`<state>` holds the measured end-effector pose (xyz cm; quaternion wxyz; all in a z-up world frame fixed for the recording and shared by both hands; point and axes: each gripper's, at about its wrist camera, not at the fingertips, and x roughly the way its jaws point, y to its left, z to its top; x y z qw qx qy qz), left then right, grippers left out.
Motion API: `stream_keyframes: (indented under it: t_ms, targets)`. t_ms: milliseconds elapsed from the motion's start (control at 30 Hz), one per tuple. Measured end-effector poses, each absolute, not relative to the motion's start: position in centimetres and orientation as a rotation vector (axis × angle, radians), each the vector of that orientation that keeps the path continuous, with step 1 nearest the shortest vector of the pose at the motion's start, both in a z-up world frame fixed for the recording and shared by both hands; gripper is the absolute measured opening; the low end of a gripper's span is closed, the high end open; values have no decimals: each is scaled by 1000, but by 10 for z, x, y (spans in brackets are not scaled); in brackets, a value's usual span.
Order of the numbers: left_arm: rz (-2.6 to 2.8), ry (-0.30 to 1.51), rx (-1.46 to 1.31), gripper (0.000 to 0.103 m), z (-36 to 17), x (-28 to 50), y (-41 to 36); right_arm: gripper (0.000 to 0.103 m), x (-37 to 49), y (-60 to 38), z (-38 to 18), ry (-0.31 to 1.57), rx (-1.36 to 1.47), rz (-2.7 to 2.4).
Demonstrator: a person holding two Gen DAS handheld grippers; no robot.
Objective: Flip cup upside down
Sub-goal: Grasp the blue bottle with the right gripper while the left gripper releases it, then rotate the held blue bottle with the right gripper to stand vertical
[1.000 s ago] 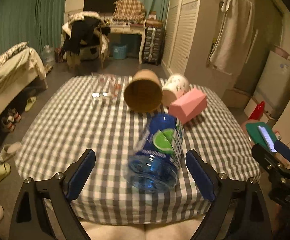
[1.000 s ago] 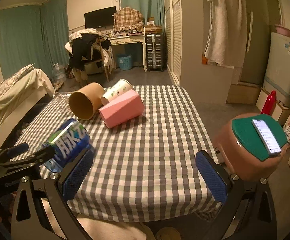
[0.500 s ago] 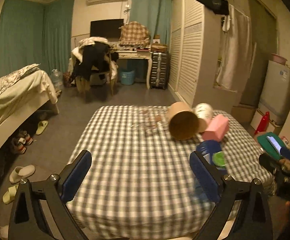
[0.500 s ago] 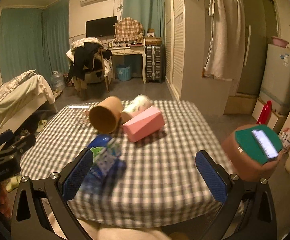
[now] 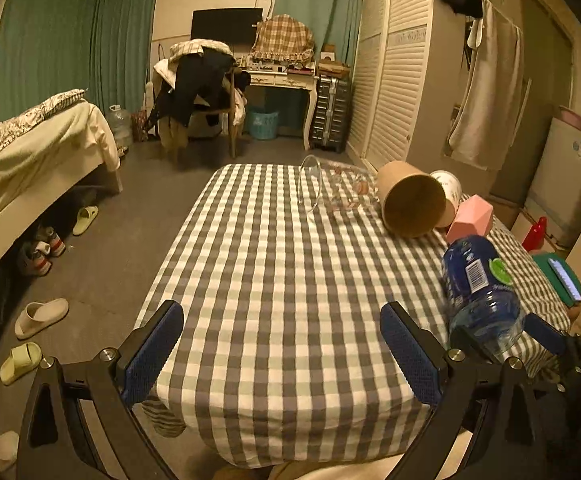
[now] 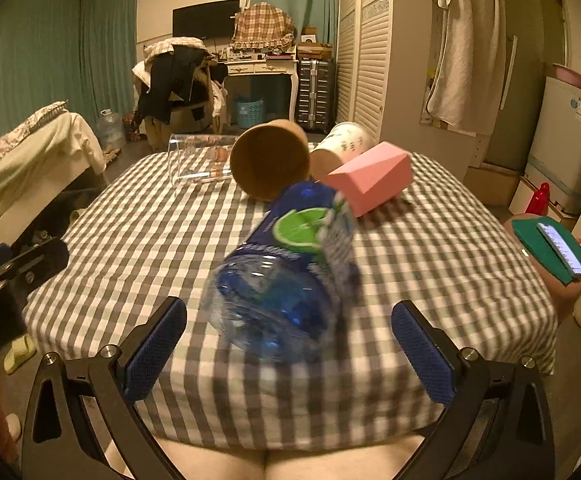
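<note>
Two hand-held grippers are held wide open and empty. Blue bottle-cup [image 6: 286,276] is laid on its side near the tabletop [image 6: 430,240] edge, axis pointing far, nearer the right hand-held gripper [image 6: 290,348]; left hand-held gripper [image 5: 282,352] is offset leftward.

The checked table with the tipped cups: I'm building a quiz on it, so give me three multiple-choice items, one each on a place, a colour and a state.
1. Where does the blue bottle lie?
A. nearest the camera
B. behind the cups
C. on the floor

2. What colour is the box?
A. green
B. pink
C. white

3. How is the brown cup resting?
A. upright
B. upside down
C. on its side

Answers:
1 A, ahead of the right gripper.
2 B, pink faces show.
3 C, its mouth faces sideways.
</note>
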<state>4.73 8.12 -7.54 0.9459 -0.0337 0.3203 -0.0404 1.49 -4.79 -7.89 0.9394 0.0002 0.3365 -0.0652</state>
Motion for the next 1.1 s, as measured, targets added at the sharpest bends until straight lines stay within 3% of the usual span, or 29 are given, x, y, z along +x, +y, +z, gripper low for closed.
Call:
stream_keyframes:
  t_ms: [200, 400, 933, 1100]
  targets:
    - [-66, 670, -78, 101, -86, 51, 91, 103, 32, -39, -92, 687, -12, -165]
    - [-47, 685, -82, 101, -92, 56, 98, 78, 39, -46, -94, 710, -13, -168]
    - [-74, 704, -97, 101, -95, 56, 91, 74, 33, -64, -27, 758, -209, -3]
    - [-81, 704, -92, 101, -95, 56, 90, 73, 45, -72, -22, 775, -132, 54]
